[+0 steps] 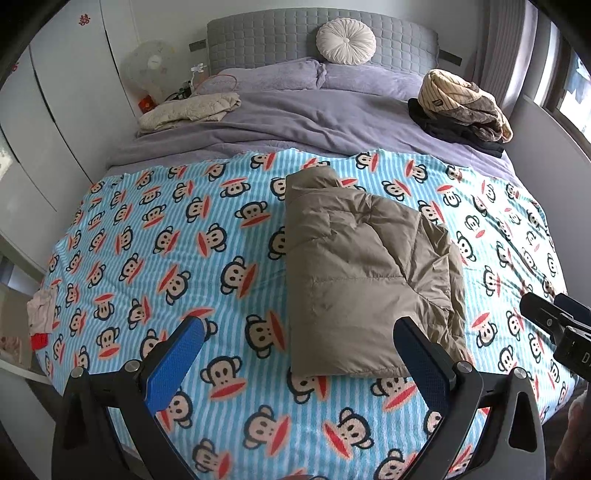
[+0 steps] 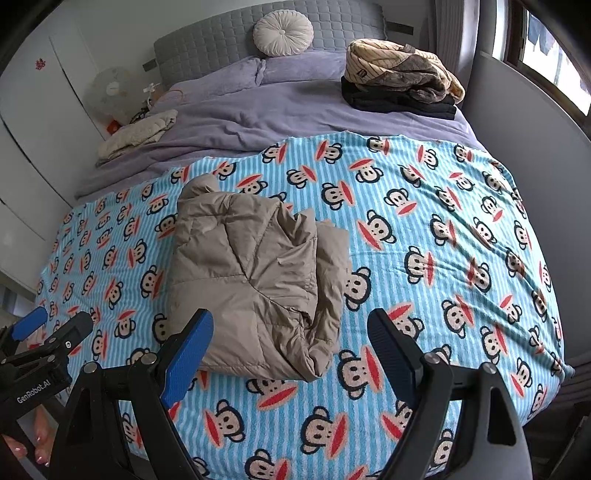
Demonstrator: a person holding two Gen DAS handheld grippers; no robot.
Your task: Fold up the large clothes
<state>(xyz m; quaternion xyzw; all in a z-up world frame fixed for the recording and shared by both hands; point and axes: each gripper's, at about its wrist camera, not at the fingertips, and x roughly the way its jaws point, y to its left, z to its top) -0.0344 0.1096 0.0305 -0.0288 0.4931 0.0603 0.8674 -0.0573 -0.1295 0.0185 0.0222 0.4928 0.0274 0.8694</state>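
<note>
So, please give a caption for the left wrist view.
Open left gripper above a folded jacket on a monkey-print blanket.

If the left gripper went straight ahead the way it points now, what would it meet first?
Most likely the folded tan jacket. The left gripper is open, holds nothing, and the jacket's near edge lies between its fingers in its own view, on the monkey-print blanket. Its height above the bed is unclear, so it could meet blanket first.

Grey quilted headboard [image 1: 321, 35], white wardrobe [image 1: 55, 92] left, daylit window [image 2: 546, 48] right, fan [image 1: 149, 68] in corner.
</note>
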